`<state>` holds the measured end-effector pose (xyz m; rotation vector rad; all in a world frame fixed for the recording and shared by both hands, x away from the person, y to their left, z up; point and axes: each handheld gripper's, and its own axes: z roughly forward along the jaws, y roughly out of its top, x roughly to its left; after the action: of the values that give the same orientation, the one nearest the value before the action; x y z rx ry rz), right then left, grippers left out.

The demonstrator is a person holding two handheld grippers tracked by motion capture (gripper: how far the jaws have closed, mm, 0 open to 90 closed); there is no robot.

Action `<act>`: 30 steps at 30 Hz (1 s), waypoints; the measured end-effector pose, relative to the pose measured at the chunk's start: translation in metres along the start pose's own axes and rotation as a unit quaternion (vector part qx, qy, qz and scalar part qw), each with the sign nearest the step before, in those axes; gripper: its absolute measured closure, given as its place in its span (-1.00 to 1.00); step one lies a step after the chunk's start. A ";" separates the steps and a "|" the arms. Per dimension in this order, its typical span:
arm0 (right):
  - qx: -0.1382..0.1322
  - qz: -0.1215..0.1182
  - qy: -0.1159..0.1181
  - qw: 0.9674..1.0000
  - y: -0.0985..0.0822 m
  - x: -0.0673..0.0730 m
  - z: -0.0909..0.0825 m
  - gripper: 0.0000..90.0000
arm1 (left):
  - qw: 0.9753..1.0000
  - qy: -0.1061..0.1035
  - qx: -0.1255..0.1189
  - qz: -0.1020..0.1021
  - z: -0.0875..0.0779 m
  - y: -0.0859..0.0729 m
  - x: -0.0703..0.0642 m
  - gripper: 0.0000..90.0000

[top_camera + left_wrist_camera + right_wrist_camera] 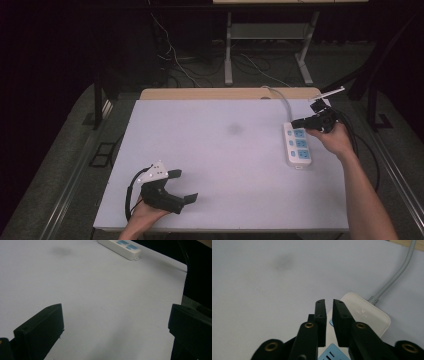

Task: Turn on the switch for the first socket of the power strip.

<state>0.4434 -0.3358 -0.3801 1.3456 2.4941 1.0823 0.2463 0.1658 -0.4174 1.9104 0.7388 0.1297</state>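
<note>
A white power strip [298, 145] with blue sockets lies along the right side of the white table top [220, 165]. My right gripper [296, 122] hovers over its far end, tilted down. In the right gripper view, the right gripper [329, 301] has its jaws almost together with only a thin slit and nothing between them, above the power strip [367, 312]. My left gripper [183, 185] rests near the front left, open and empty. In the left gripper view, the left gripper [116, 312] has wide jaws framing bare table, with the power strip [120, 248] far off.
A grey cord [282, 97] runs from the strip off the table's back edge. A faint dark smudge [235, 129] marks the middle of the top. Beyond the table stand desk legs [228, 55] and loose floor cables [170, 55]. A forearm [365, 195] crosses the right front corner.
</note>
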 end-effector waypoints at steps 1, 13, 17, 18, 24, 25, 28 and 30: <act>0.004 0.000 0.003 1.000 0.000 -0.001 0.003 0.91 | 1.000 0.000 0.000 -0.001 0.000 0.000 0.000 -1.00; 0.025 0.002 0.000 1.000 -0.002 -0.004 0.018 0.99 | 1.000 -0.001 0.003 0.001 0.000 0.000 0.000 -1.00; 0.029 0.005 0.001 1.000 -0.003 -0.006 0.021 0.99 | 1.000 0.000 0.004 0.002 0.000 0.000 0.001 -1.00; 0.029 0.005 0.001 1.000 -0.003 -0.006 0.021 0.99 | 1.000 0.000 0.004 0.002 0.000 0.000 0.001 -1.00; 0.039 0.006 -0.003 0.999 -0.005 -0.009 0.027 0.99 | 1.000 0.000 0.005 0.002 0.001 0.000 0.001 -1.00; 0.039 0.006 -0.003 0.999 -0.005 -0.009 0.027 0.99 | 1.000 0.000 0.004 0.002 0.001 0.000 0.001 -1.00; 0.042 0.008 -0.002 0.999 -0.006 -0.010 0.029 0.99 | 1.000 0.001 0.005 0.001 0.001 0.000 0.001 -1.00; 0.047 0.006 -0.005 0.999 -0.006 -0.011 0.030 0.99 | 1.000 0.003 0.006 0.002 0.001 0.000 0.001 -1.00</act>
<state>0.4580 -0.3301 -0.4086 1.3896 2.5622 0.9688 0.2471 0.1656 -0.4183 1.9235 0.7411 0.1329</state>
